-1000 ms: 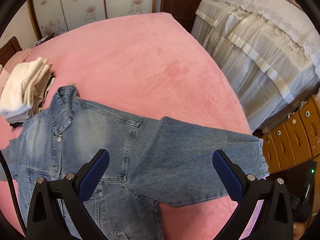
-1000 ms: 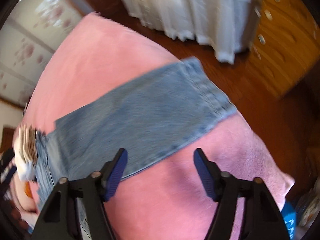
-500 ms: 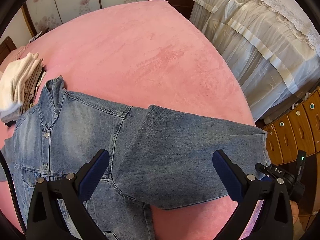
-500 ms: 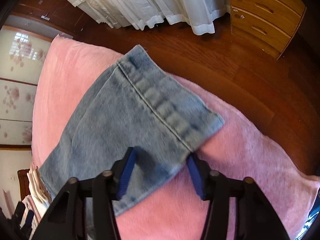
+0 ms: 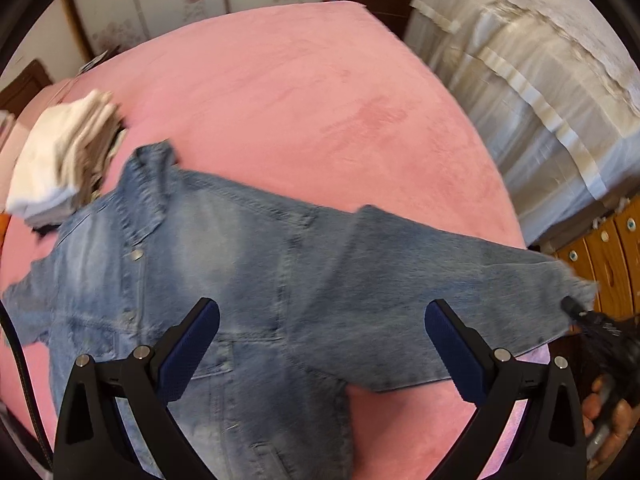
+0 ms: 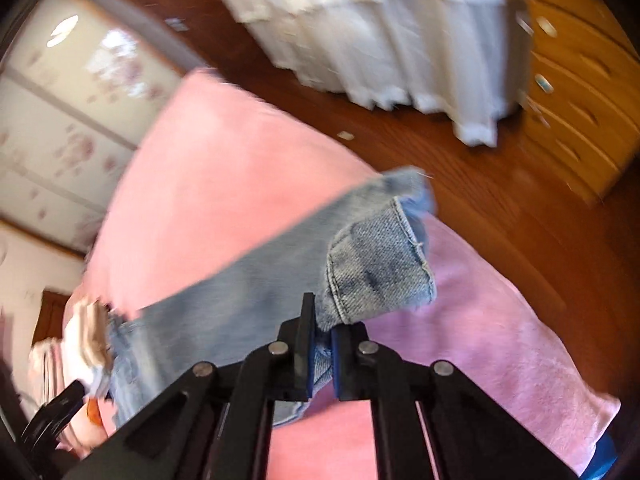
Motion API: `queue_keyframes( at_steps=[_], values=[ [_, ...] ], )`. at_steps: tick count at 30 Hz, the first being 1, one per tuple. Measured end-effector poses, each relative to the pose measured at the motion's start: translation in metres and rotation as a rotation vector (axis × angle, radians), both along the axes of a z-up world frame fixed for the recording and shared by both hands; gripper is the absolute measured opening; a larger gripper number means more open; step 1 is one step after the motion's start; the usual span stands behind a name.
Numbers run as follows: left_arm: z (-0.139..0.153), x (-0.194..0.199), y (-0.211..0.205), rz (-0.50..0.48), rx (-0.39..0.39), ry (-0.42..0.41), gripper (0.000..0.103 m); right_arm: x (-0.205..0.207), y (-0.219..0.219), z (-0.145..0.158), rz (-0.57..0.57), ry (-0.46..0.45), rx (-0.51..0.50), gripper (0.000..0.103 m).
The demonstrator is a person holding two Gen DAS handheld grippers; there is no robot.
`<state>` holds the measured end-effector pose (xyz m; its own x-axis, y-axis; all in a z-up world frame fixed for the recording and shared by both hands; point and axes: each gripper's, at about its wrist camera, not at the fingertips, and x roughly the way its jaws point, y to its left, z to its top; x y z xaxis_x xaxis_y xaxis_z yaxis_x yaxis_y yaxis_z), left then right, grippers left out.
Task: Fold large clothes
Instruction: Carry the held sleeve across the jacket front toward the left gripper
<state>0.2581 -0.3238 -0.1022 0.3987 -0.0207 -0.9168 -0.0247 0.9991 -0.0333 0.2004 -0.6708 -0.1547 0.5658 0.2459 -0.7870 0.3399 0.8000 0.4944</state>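
- Both views motion-blurred; denim jacket (image 5: 248, 280) cut off at near edge, spread on pink bed (image 5: 304, 112).
- Right gripper (image 6: 322, 354) jaws just closed, pinching sleeve cuff (image 6: 380, 272) at right edge of bed.
- Left gripper (image 5: 322, 344) jaws wide, empty, above jacket.
- Folded clothes pile (image 5: 64, 164) far left.

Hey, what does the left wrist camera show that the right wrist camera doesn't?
Only the left wrist view shows the denim jacket's collar and buttoned front, spread flat, with the left gripper open above it.

Only the right wrist view shows the right gripper, whose fingers have just been closing, shut on the sleeve cuff, which is lifted and folded over.

Both show the pink bed cover, the stack of folded clothes, the white-draped bed and the wooden drawers.
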Motion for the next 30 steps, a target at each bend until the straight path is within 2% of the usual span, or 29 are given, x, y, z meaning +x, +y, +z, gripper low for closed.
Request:
queue_keyframes(
  at_steps=[5, 10, 12, 16, 19, 21, 24, 26, 27, 30],
  values=[
    [0.009, -0.010, 0.051, 0.067, -0.042, 0.000, 0.103, 0.013, 0.073, 0.056, 0.232, -0.151, -0.035, 0.006],
    [0.009, -0.023, 0.113, 0.121, -0.078, -0.015, 0.103, 0.021, 0.165, 0.078, 0.477, -0.220, -0.068, 0.006],
    [0.003, -0.027, 0.141, 0.134, -0.079, -0.015, 0.103, 0.025, 0.212, 0.069, 0.572, -0.208, -0.080, 0.006],
    [-0.021, -0.028, 0.181, 0.142, -0.084, 0.023, 0.103, 0.035, 0.296, 0.025, 0.688, -0.133, -0.160, 0.006],
    [-0.048, -0.027, 0.207, 0.133, -0.094, 0.075, 0.103, 0.041, 0.345, -0.028, 0.734, -0.017, -0.233, 0.011],
    [-0.065, -0.028, 0.219, 0.116, -0.098, 0.109, 0.103, 0.044, 0.367, -0.061, 0.735, 0.072, -0.257, 0.019],
    [-0.085, -0.027, 0.229, 0.076, -0.134, 0.147, 0.103, 0.035, 0.375, -0.083, 0.707, 0.135, -0.280, 0.024],
    [-0.096, -0.025, 0.228, 0.041, -0.168, 0.162, 0.103, 0.027, 0.371, -0.083, 0.692, 0.134, -0.287, 0.028],
    [-0.100, -0.024, 0.227, 0.029, -0.185, 0.172, 0.103, 0.023, 0.365, -0.080, 0.682, 0.134, -0.279, 0.032],
    [-0.116, -0.019, 0.221, 0.001, -0.273, 0.208, 0.102, 0.011, 0.347, -0.070, 0.653, 0.125, -0.259, 0.037]
  ],
)
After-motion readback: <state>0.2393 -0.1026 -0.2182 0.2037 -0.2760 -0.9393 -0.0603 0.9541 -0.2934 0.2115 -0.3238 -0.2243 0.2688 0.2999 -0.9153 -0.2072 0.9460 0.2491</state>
